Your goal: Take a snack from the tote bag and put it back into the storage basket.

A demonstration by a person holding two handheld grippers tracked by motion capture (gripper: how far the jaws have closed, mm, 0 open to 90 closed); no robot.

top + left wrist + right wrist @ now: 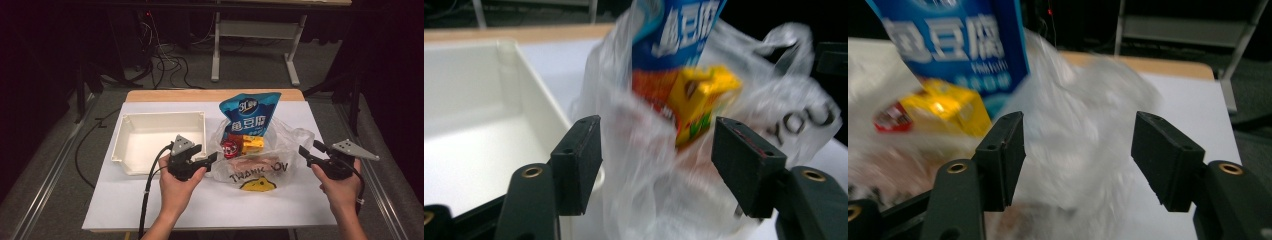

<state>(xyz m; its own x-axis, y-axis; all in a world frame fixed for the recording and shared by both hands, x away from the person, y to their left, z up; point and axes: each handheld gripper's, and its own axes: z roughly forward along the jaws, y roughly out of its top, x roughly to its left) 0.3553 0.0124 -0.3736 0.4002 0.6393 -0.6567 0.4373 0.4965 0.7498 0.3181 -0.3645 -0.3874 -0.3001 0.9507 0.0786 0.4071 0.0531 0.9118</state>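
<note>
Left gripper (pixel 212 158): jaws apart, nothing clamped; the clear plastic bag (pixel 280 150) sits just ahead of its tips, film blurred between them. Right gripper (pixel 306 151): jaws likewise apart, empty, just beside the bag's far side. Blue snack pouch (pixel 249 112) stands upright inside; white tray (pixel 131 134) behind the left gripper

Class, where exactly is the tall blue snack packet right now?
In the high view, the blue snack packet stands upright in the clear plastic bag at the table's middle, just right of the white bin, above a yellow box.
</note>
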